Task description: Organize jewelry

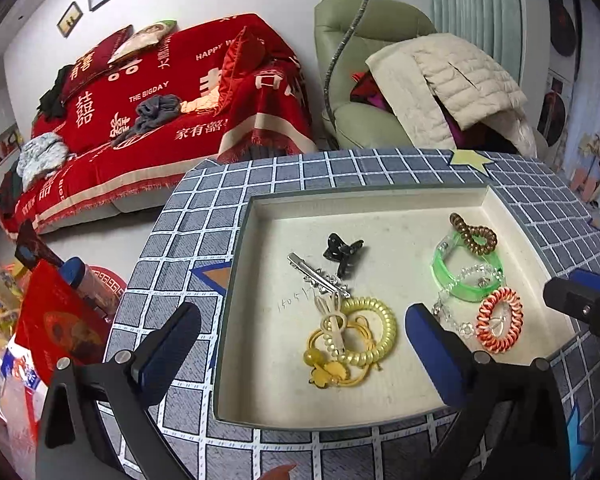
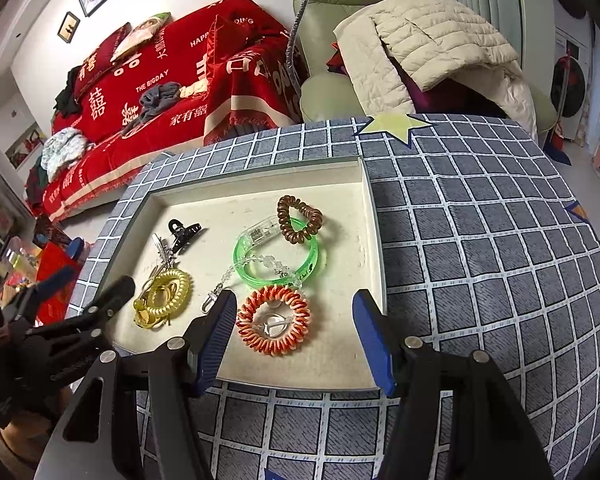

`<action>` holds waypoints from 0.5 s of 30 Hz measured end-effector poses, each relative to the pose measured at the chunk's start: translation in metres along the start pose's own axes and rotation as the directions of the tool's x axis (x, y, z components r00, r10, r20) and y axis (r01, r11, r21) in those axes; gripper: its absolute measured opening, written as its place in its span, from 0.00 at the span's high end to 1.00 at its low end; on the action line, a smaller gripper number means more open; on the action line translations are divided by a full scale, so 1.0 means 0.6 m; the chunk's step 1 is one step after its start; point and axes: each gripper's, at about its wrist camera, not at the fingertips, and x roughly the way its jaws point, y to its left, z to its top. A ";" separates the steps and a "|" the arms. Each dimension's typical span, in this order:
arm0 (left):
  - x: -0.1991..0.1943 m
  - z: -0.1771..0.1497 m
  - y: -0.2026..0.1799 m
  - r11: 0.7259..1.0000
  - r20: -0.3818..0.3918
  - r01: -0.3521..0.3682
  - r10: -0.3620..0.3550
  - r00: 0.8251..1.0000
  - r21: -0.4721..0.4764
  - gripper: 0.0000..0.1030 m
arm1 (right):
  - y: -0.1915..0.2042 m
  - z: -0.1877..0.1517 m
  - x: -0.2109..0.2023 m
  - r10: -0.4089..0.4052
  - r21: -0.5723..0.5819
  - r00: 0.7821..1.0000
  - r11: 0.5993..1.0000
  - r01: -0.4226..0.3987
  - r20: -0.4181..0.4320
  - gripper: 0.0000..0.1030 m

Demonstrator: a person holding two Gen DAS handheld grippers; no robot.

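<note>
Both tools hang spread and empty over the near rim of a shallow cream tray (image 1: 236, 320) on the checked surface (image 2: 480, 240). The left tool (image 1: 300, 344) frames a yellow coil tie (image 1: 364, 332); the right tool (image 2: 296, 332) frames an orange coil tie (image 2: 274, 320). A green bangle (image 2: 278, 256), brown coil tie (image 2: 300, 218) and black claw clip (image 1: 342, 252) lie farther back in the tray.

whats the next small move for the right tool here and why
Probably lower the right tool straight down around the orange coil hair tie. Both tools are open and empty, and the tie lies flat in the tray, framed between the right tool's fingers, apart from the green bangle. The left tool is lined up with the tangled yellow cluster, a harder first pick.
</note>
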 end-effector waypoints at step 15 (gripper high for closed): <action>-0.019 -0.023 0.016 0.999 0.007 -0.028 0.028 1.000 -0.029 0.00 | 0.041 -0.022 -0.038 -0.044 -0.083 0.976 0.995 0.063 0.212 0.00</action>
